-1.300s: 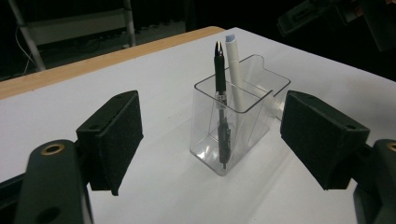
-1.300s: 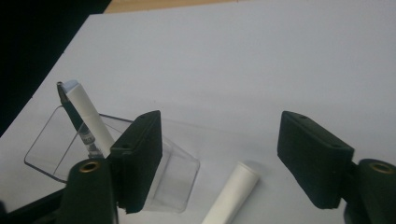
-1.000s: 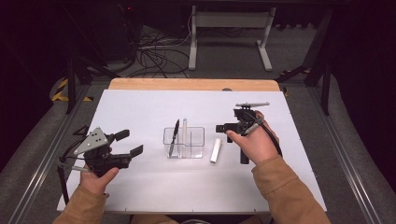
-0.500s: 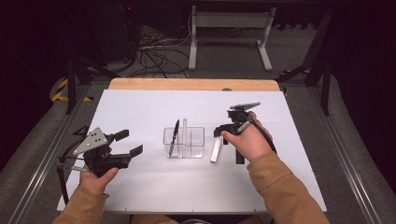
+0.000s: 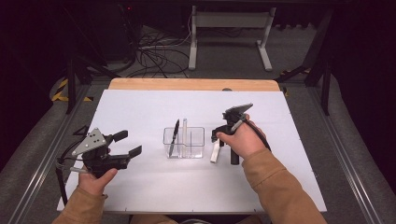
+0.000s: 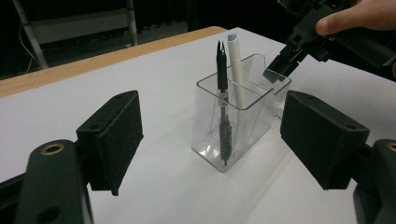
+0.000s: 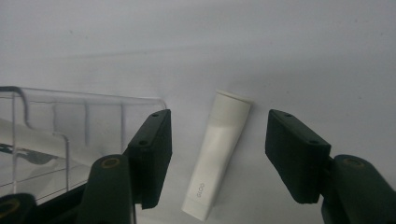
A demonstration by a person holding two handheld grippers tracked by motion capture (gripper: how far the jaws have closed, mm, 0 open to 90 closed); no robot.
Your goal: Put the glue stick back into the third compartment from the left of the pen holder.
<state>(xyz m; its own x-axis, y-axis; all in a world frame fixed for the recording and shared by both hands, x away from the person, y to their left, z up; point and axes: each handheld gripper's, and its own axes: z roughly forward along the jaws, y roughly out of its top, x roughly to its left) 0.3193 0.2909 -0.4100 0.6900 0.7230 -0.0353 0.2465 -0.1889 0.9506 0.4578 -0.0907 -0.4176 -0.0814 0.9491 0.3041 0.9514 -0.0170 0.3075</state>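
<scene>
- The right claw points down at a short white tube with a flat cap end, which lies flat on the white surface just beside the clear plastic rectangular holder.
- In the right gripper view the tube lies between the two black pads, which stand spread on either side of it without touching it; the jaws have just been closing a little.
- In the high view the right claw hangs over the tube, with the hand just behind it.
- The holder has compartments; a slim black pen stands upright in it, and a white stick-shaped pen leans behind it.
- The left claw hovers at the left of the surface, well apart from the holder, its jaws spread wide with nothing between them.
- In the left gripper view the holder sits ahead, framed between the two pads.
</scene>
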